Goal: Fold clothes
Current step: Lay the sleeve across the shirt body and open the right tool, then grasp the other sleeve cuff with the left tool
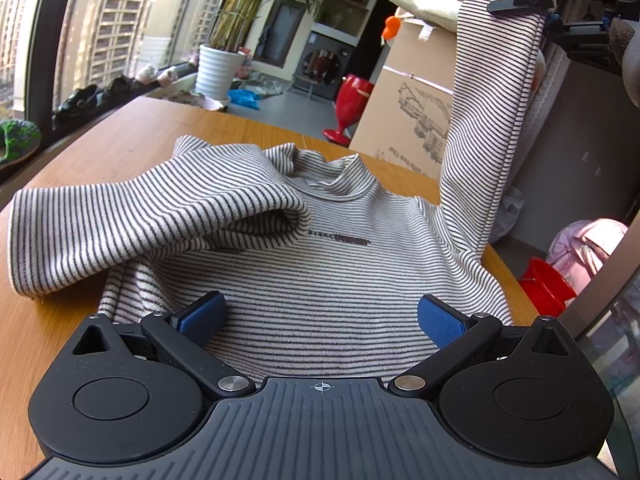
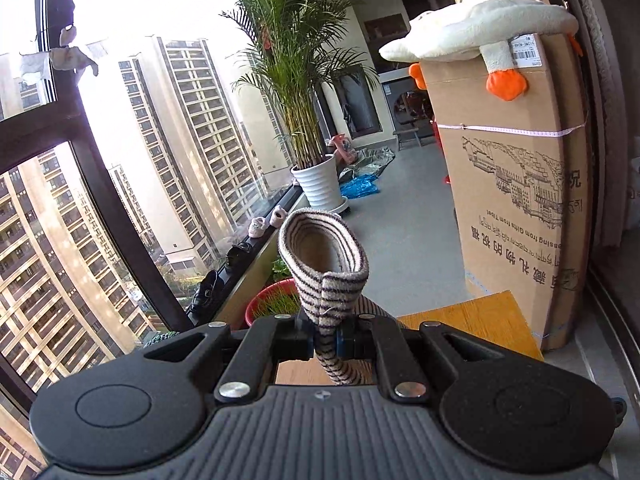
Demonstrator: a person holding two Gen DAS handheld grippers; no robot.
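A grey-and-white striped sweater (image 1: 320, 264) lies front up on the wooden table (image 1: 132, 140), collar at the far side. Its left sleeve (image 1: 140, 220) is folded across the chest. My left gripper (image 1: 320, 316) hovers open over the sweater's lower part, blue pads wide apart, nothing between them. The right sleeve (image 1: 492, 112) is pulled up high off the table. At the top right my right gripper (image 1: 536, 4) is shut on its cuff. In the right wrist view the cuff (image 2: 324, 256) sticks up out of my right gripper (image 2: 326, 340), its opening facing the camera.
A tall cardboard box (image 2: 516, 184) with a plush goose (image 2: 480, 32) on top stands past the table's far right corner. A potted palm (image 2: 316, 120) and shoes sit by the window. A red stool (image 1: 348, 108) and a red bucket (image 1: 548, 284) stand on the floor.
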